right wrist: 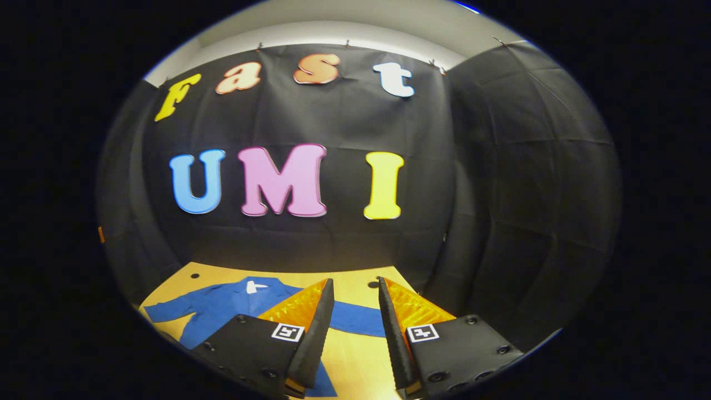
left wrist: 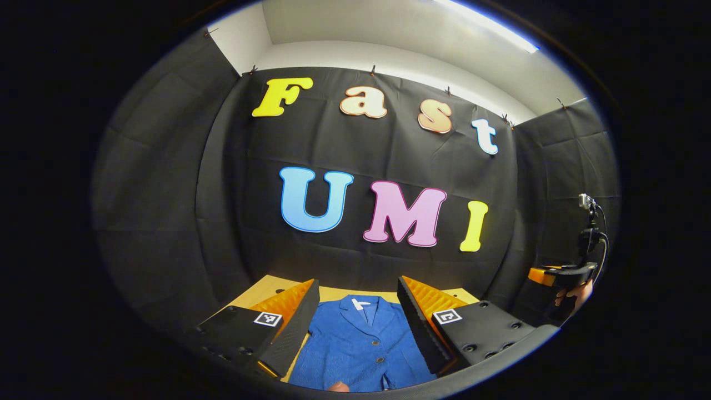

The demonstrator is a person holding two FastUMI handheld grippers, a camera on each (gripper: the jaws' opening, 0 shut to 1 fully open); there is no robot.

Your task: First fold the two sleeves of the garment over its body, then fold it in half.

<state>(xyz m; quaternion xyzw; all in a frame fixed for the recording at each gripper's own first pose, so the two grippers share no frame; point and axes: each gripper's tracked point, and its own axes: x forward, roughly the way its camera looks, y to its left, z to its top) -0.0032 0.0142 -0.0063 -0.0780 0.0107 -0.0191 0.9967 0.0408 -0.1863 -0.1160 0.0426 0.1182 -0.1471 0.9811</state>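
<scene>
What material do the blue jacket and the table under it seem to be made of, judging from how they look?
The blue jacket looks like a woven cloth with a matte finish: a fine grainy texture shows, and it lies soft and flat, with buttons down the front. The exact fibre cannot be told. The table looks like light wood or a wood-look board: it is a smooth, even, yellowish surface with small dark holes near its far edge.

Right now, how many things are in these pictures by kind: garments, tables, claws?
Garments: 1, the blue jacket lying flat, sleeves spread.
Tables: 1, the tan table under it.
Claws: 2, the left claw and the right claw, both open above the table.
Total: 4
</scene>
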